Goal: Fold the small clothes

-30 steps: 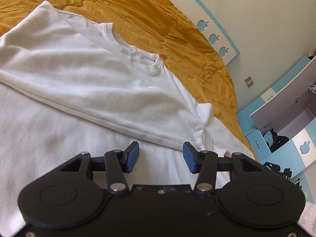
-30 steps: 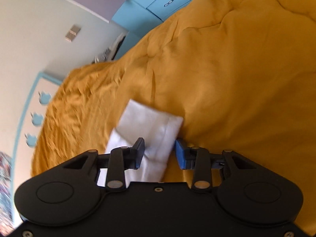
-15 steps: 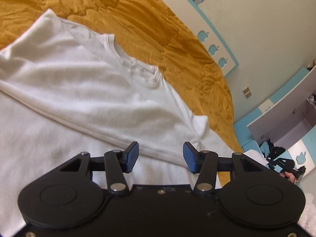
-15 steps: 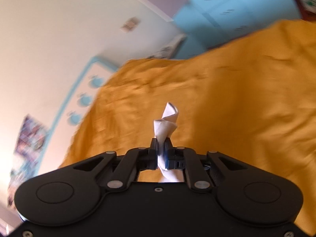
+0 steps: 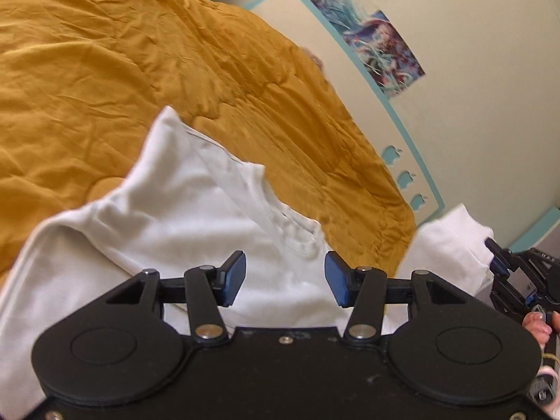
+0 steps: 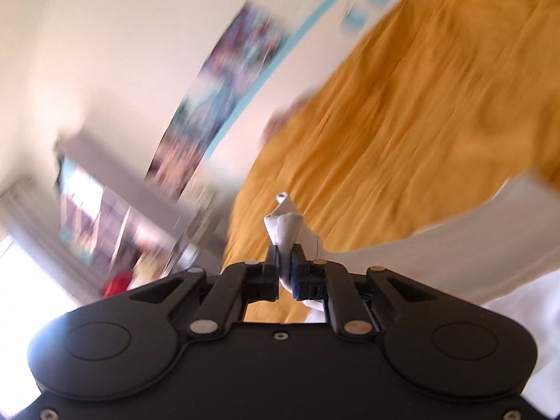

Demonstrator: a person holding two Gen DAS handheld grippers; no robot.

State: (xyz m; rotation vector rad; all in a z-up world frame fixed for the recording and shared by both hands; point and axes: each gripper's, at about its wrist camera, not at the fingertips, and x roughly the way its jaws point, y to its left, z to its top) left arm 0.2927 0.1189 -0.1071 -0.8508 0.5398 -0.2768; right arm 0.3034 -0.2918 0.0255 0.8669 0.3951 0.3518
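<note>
White shirt (image 5: 182,231) is lying on the orange bed (image 5: 105,70) just ahead of the left tongs (image 5: 284,278), which are gaping wide and gripping nothing. Right tongs (image 6: 287,267) are pinching its sleeve (image 6: 285,225) tight.

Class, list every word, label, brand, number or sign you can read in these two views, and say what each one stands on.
No readable text in either view.
Poster on the wall: a colourful picture, with any lettering too blurred to read.
Wall border: three light blue apple-shaped cut-outs, symbols only, no words.
White T-shirt and mustard bedspread: no print or label visible.
</note>
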